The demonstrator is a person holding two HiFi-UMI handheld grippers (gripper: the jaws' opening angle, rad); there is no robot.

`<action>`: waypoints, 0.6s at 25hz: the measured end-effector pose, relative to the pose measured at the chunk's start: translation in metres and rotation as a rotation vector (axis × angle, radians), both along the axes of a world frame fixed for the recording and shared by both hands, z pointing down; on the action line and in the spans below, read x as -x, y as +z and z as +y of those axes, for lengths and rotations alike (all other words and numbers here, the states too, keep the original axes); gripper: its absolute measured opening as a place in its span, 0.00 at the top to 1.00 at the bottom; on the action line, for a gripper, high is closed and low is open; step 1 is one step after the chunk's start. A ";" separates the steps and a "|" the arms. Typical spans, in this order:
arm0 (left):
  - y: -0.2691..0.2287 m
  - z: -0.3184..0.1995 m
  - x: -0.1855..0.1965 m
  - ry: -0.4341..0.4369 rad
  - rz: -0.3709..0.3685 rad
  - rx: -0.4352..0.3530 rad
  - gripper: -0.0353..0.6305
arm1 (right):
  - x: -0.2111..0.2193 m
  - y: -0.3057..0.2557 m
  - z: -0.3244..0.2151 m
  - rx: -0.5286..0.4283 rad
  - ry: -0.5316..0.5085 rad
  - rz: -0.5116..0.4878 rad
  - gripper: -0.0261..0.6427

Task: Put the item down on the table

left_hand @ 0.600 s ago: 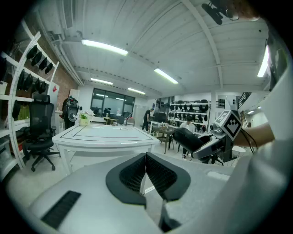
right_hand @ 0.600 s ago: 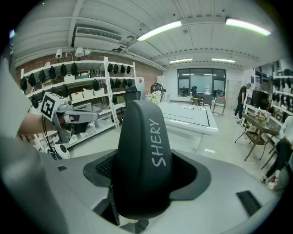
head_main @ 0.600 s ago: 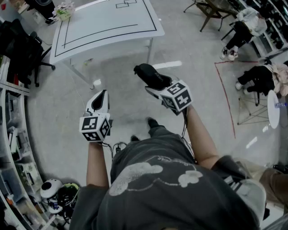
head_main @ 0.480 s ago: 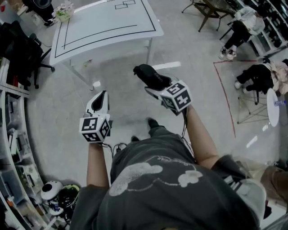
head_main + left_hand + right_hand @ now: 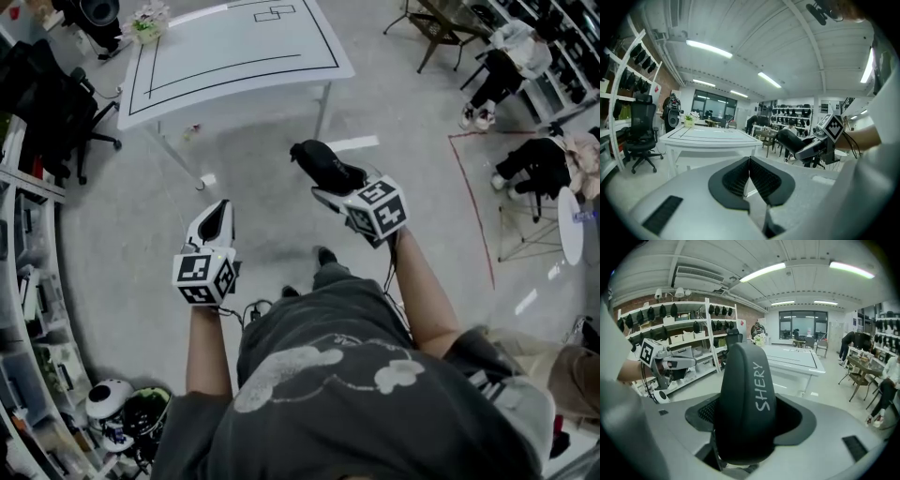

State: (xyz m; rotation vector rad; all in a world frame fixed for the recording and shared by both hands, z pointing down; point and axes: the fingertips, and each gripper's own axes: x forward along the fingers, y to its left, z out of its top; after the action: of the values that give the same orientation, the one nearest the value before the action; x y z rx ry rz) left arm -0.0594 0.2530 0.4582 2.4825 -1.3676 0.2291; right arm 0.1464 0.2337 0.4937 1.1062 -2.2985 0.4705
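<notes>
Clamping 1 end of the black SHERY-lettered item (image 5: 744,394), the right gripper (image 5: 336,187) holds it in the air, well short of the white table (image 5: 234,56). It looks light, stiff and smooth-skinned, so a firm grip across its narrow width suits. The left gripper (image 5: 749,164) is pinched closed on nothing.

Right gripper view: black item (image 5: 745,399) fills the middle — its lower end & the jaw faces behind it hidden. Head view: table (image 5: 187,80) far side cut off at top edge; stuff on shelves (image 5: 23,300) too small to ID.
</notes>
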 end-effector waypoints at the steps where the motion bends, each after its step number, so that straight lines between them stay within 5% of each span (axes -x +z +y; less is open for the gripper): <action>1: 0.001 0.000 0.004 -0.003 -0.001 0.002 0.94 | 0.001 -0.002 -0.001 -0.005 0.012 -0.014 0.47; 15: 0.008 -0.071 0.036 -0.076 -0.031 0.024 0.94 | 0.019 0.018 -0.091 0.029 0.005 -0.094 0.46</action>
State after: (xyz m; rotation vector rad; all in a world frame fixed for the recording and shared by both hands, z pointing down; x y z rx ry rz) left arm -0.0951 0.1823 0.4663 2.4116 -1.4593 0.2671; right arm 0.1278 0.1422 0.5117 1.0976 -2.3629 0.5672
